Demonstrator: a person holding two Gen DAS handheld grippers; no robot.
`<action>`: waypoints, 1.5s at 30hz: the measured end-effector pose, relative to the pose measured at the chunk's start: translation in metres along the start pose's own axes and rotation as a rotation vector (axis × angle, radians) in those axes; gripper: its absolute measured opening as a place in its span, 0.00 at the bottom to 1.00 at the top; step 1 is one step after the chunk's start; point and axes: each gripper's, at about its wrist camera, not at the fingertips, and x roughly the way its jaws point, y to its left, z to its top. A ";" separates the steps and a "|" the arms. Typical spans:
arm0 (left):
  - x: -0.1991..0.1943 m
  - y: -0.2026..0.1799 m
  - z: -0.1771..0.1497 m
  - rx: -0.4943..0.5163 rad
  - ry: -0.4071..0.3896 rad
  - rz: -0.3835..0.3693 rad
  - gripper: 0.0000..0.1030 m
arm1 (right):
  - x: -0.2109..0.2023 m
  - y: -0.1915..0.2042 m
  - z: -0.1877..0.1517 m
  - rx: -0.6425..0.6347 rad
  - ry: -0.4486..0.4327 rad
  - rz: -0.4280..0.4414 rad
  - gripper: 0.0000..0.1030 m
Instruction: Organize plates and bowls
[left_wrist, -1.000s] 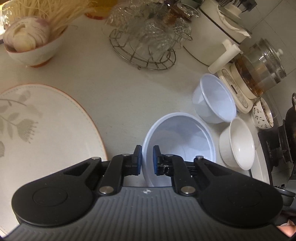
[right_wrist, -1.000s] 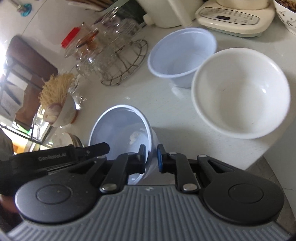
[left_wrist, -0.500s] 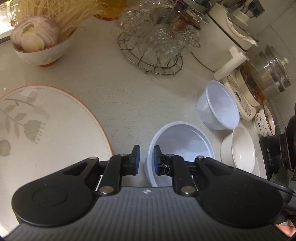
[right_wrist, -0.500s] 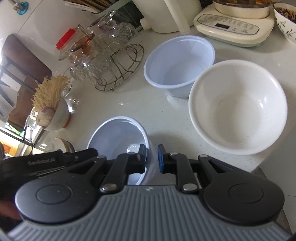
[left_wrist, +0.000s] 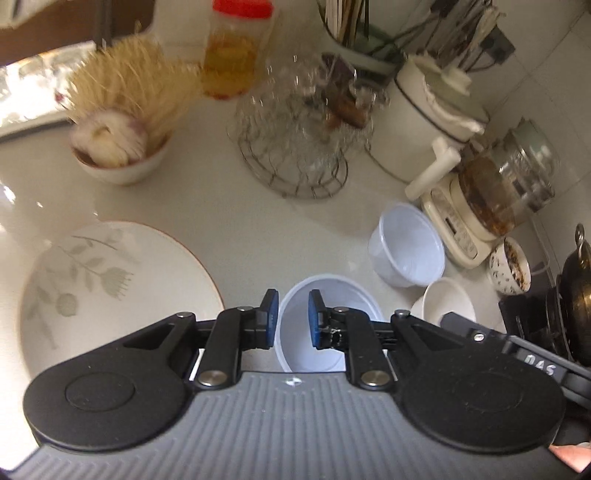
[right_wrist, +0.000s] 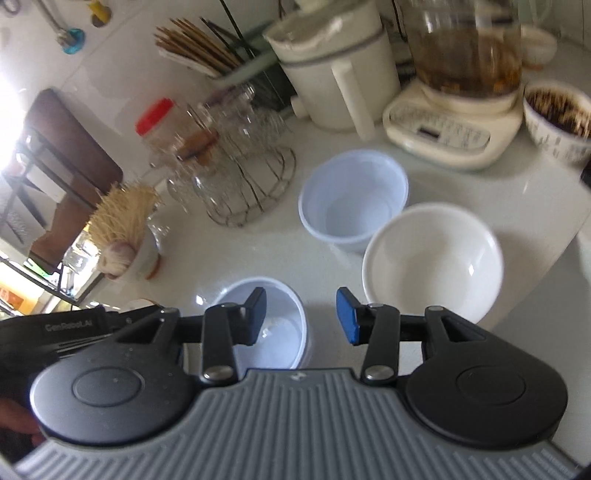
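- Left gripper (left_wrist: 291, 317): jaws have just been opening and stand slightly apart. The near rim of the pale blue plastic bowl (left_wrist: 328, 295) lies in the gap; the pads do not press on it.
- Right gripper (right_wrist: 301, 317): jaws have just been opening and stand wide apart, with nothing clamped. The same bowl (right_wrist: 280, 332) sits on the desk (right_wrist: 221, 258) beneath its left finger (right_wrist: 256, 314).
- Second plastic bowl (right_wrist: 352, 195): ahead of the right gripper, upright on the desk.
- White bowl (right_wrist: 432, 258): just ahead and right of the right gripper, beside the second plastic bowl; contact between the two cannot be told.
- Floral plate (left_wrist: 110, 288): flat on the desk, left of the left gripper.
- Wire rack with glassware (left_wrist: 295, 147): further ahead of both grippers, blurred.
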 end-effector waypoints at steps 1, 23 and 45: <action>-0.007 -0.002 0.000 0.005 -0.011 0.005 0.23 | -0.007 0.002 0.003 -0.005 -0.011 0.008 0.44; -0.051 -0.083 -0.023 0.165 -0.101 -0.027 0.31 | -0.070 -0.016 0.009 -0.139 -0.144 0.035 0.44; -0.033 -0.143 -0.061 0.110 -0.088 0.005 0.39 | -0.092 -0.084 0.001 -0.154 -0.111 0.054 0.44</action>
